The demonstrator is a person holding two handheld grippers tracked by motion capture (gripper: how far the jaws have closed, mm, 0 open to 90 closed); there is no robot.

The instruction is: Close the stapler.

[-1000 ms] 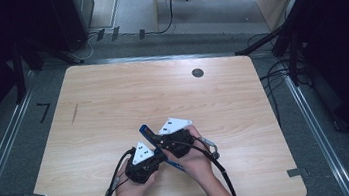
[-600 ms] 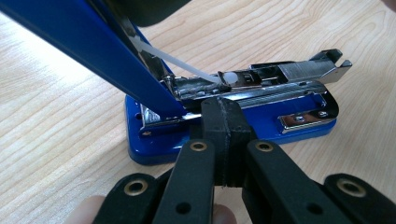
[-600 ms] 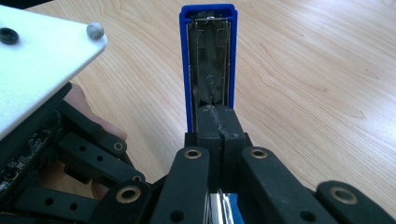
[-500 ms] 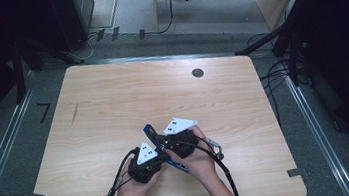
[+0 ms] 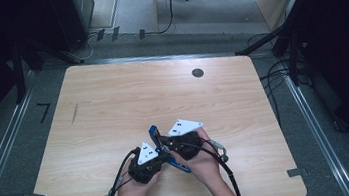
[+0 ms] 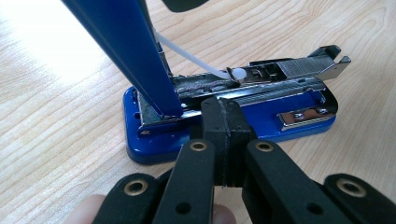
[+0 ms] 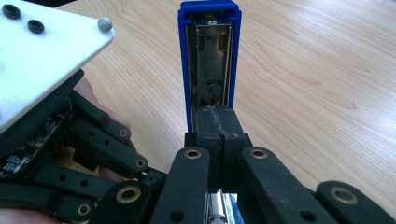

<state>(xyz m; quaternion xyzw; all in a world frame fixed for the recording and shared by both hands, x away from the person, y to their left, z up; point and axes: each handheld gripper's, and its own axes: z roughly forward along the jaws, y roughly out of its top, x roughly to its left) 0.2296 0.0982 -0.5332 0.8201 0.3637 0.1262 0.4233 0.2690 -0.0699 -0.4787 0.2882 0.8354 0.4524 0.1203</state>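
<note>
We see blue metal stapler (image 5: 169,151), lid swung open, at 6 o'clock on light wooden table (image 5: 113,105). Left gripper (image 6: 223,122) jaws together against base; right gripper (image 7: 218,122) jaws together behind raised lid. Dark round grommet (image 5: 197,73) at 1 o'clock. Hands hide stapler's near end.

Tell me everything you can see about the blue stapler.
The blue stapler lies on the wooden table, near the person's edge, between the two grippers. It is opened: its blue top cover swings up, showing a metal lining inside. The base is glossy blue with a shiny anvil plate. The metal staple channel is exposed, with a white pusher and spring rod. The left gripper, jaws shut, sits against the side of the magazine; the right gripper, jaws shut, meets the raised cover.
</note>
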